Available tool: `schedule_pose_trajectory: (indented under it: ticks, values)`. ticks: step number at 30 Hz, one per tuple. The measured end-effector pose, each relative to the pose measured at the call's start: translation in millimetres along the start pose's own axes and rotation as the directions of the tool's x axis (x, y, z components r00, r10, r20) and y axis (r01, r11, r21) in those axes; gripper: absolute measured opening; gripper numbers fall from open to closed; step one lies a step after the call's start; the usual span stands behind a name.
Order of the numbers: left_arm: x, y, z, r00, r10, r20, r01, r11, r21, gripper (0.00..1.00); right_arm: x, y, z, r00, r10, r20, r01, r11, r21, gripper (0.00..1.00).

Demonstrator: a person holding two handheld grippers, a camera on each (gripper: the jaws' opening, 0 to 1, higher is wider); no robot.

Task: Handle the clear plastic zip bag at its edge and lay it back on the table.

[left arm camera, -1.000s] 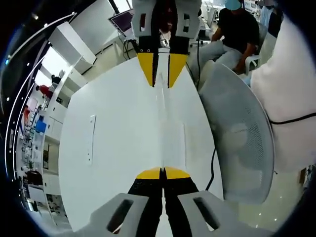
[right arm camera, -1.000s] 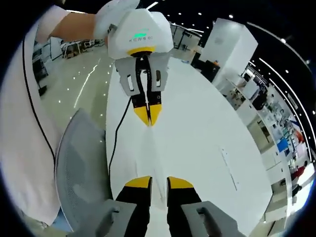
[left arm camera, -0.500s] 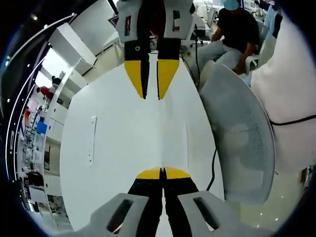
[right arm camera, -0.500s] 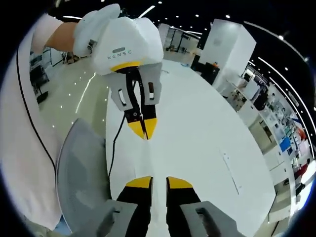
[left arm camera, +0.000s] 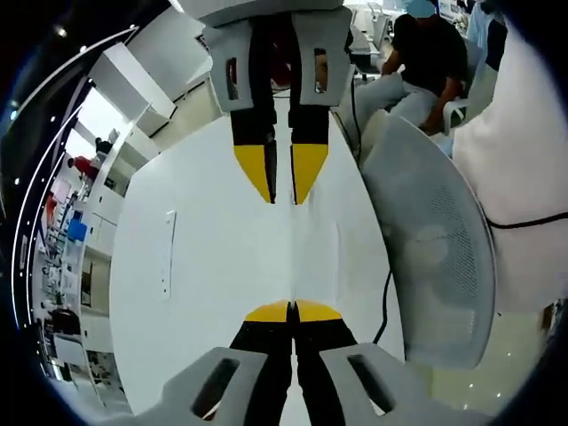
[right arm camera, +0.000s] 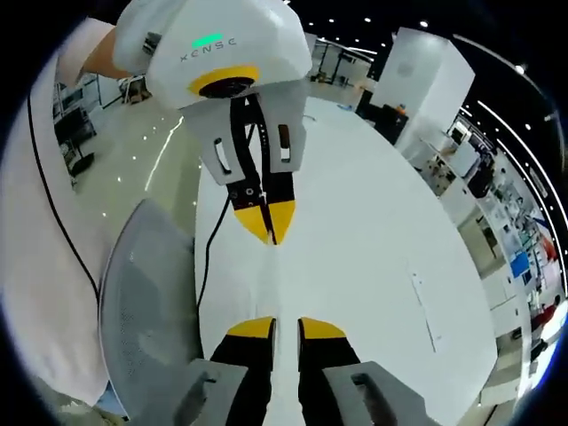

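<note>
The clear zip bag lies almost flat on the white table, hard to see apart from faint edges. My left gripper is shut on the bag's near edge. In the right gripper view the left gripper shows with its yellow tips pinched together on the bag. My right gripper stands open with a narrow gap, facing the left one over the bag. In the left gripper view the right gripper hangs just above the bag's far edge, jaws apart.
A grey mesh chair stands against the table's edge, with a black cable running down beside it. The white sleeve of the person holding the grippers is beyond it. Another person sits further back. A narrow slot marks the table.
The right gripper has moved closer to the left gripper along the bag, its jaws staying apart. The left gripper has stayed shut on the bag's edge.
</note>
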State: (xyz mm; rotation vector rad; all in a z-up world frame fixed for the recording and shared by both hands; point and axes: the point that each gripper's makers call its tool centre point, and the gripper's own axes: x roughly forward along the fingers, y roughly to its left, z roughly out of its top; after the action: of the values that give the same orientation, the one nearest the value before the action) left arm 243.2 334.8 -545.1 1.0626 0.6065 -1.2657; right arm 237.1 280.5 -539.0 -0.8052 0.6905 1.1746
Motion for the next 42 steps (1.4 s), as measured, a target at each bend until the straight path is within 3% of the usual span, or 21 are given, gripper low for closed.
schedule_pose_trajectory:
  ticks: [11,19,31,33,38,42]
  values:
    - [1,1.4,3.6,1.000,0.013,0.013,-0.013,1.000,-0.001,0.00,14,6,-1.3,0.999,0.033,-0.022,-0.033,0.999,0.004,0.06]
    - [-1,2.0,4.3,0.999,0.026,0.023,-0.026,1.000,-0.012,0.00,23,4,-6.2,0.998,0.052,-0.031,-0.051,0.998,0.023,0.00]
    - [-2,3.8,3.4,0.999,0.036,0.033,-0.034,0.998,-0.049,0.00,19,0,-5.4,0.999,0.036,-0.032,-0.035,0.999,0.026,0.00]
    - [-3,5.7,5.8,0.998,0.047,0.044,-0.045,0.998,-0.042,0.00,20,-1,-6.1,0.999,0.035,-0.038,-0.034,0.999,0.022,0.00]
    - [-12,11.8,23.2,0.989,0.069,0.132,-0.060,0.996,-0.073,0.05,19,-3,-8.5,0.998,0.030,-0.047,-0.030,0.999,0.019,0.00]
    - [-16,9.1,34.7,0.985,0.063,0.160,-0.054,0.997,-0.064,0.07,17,-3,-8.8,0.998,0.025,-0.050,-0.024,1.000,0.018,0.00]
